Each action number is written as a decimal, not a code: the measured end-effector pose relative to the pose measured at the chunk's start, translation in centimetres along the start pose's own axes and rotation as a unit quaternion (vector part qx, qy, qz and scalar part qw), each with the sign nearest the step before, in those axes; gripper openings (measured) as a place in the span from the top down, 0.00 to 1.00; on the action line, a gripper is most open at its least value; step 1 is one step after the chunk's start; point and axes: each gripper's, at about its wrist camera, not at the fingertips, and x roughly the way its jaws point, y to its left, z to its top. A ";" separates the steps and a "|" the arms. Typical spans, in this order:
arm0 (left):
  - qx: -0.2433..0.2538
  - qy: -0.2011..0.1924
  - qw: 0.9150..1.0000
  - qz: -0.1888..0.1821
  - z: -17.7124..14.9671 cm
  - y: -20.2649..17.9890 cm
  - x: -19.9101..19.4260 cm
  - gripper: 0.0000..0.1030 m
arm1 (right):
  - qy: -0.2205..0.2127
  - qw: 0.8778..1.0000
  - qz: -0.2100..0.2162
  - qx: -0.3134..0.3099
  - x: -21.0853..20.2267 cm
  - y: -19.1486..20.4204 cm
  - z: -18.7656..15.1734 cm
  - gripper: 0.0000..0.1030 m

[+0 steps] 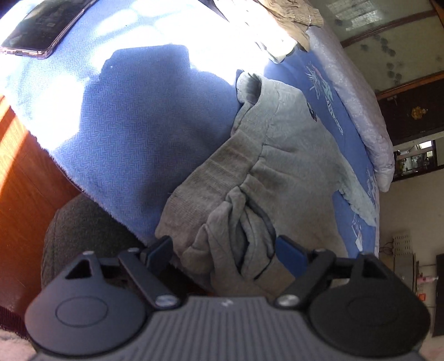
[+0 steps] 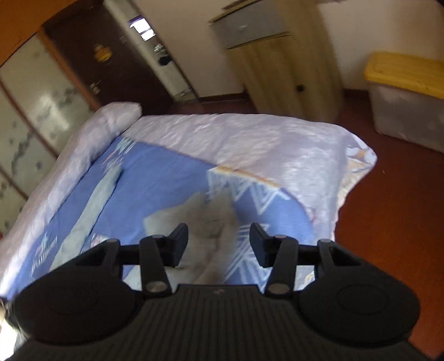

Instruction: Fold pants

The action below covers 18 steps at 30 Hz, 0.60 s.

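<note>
The grey pants [image 1: 258,172] are lying bunched on the blue bed cover [image 1: 144,125], a fold sitting between the spread jaws of the left gripper [image 1: 224,250] (pads not pressing). The right gripper [image 2: 219,244] is hanging open above them.

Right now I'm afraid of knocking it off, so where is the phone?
In the left wrist view the phone lies at the top left corner on the blue blanket, far from the grey pants.

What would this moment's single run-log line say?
left gripper: open, bunched grey pants between jaws | right gripper: open, empty | pants unfolded on blue bedspread
</note>
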 end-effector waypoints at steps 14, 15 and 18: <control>-0.018 -0.030 0.998 0.043 -1.1 0.5 -1.0 0.91 | 0.008 0.997 -0.003 -0.083 5.1 3.5 0.6 0.90; -0.019 -0.033 0.998 0.044 -1.2 0.5 -1.3 0.92 | -0.034 0.997 -0.001 -0.075 3.7 3.5 0.8 0.90; -0.022 -0.037 0.998 0.038 -1.2 0.8 -1.9 0.92 | -0.138 0.990 -0.023 -0.019 0.5 2.0 1.4 0.90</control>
